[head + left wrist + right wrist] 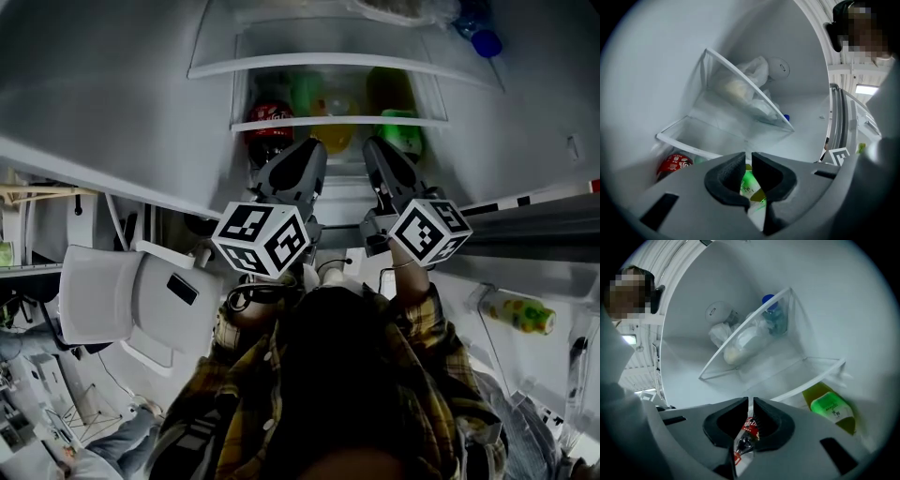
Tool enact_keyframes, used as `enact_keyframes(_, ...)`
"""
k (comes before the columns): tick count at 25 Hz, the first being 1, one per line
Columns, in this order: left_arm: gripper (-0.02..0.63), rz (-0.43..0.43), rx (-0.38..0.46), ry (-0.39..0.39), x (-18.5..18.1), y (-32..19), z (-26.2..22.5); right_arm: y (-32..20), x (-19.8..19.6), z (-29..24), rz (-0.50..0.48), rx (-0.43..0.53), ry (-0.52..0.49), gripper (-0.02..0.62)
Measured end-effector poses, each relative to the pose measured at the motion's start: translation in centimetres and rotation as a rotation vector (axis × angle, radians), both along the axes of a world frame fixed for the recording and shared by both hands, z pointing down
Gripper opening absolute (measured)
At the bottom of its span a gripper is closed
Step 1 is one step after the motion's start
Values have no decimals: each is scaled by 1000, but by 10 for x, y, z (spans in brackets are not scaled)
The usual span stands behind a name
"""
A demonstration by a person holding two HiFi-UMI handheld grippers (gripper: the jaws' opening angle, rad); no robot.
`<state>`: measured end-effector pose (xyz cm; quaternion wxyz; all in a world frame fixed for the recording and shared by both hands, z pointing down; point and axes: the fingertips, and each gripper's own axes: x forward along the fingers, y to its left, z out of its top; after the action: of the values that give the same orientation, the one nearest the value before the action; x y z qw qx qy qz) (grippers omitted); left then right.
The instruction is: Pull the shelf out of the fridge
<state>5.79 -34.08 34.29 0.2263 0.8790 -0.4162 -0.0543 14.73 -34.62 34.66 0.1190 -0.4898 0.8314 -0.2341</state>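
Note:
The fridge stands open in front of me. Its lower glass shelf (pixel 337 121) (pixel 689 146) (pixel 820 373) has a white front rim. Both grippers point level into the fridge just under that rim, side by side. My left gripper (pixel 314 145) (pixel 747 157) has its pads a thin slit apart with nothing between them. My right gripper (pixel 373 142) (pixel 750 401) looks the same, shut and empty. Neither visibly touches the shelf. Below the shelf lie a red cola bottle (pixel 269 122) (pixel 674 165) (pixel 749 427) and a green-labelled bottle (pixel 403 131) (pixel 830 409).
An upper glass shelf (pixel 309 64) (pixel 740 79) (pixel 712 366) carries a plastic bag of food (pixel 740 89) (pixel 740 343) and a blue-capped bottle (pixel 483 37) (pixel 771 310). The open door at the right holds a bottle (pixel 520 314). A white chair (pixel 122 300) stands at the left.

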Motion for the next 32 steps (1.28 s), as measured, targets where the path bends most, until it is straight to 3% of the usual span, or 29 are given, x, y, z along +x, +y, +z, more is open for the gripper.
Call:
enact_keyframes(2, 73, 12, -20, 3, 2, 0, 6, -1, 1, 4, -2, -15, -18, 26)
enact_keyframes(4, 104, 23, -42, 19, 5, -1, 10, -3, 1, 8, -16, -33, -50, 84)
enact_keyframes(9, 170, 43, -100, 62, 12, -4, 22, -7, 4, 17, -28, -83, -130, 136)
enact_keyframes(19, 179, 1, -215, 176, 13, -27, 42, -28, 7, 34, -44, -168, -251, 155)
enact_keyframes(32, 179, -51, -269, 293, 6, -76, 49, -69, 11, 35, -27, -201, -374, 155)
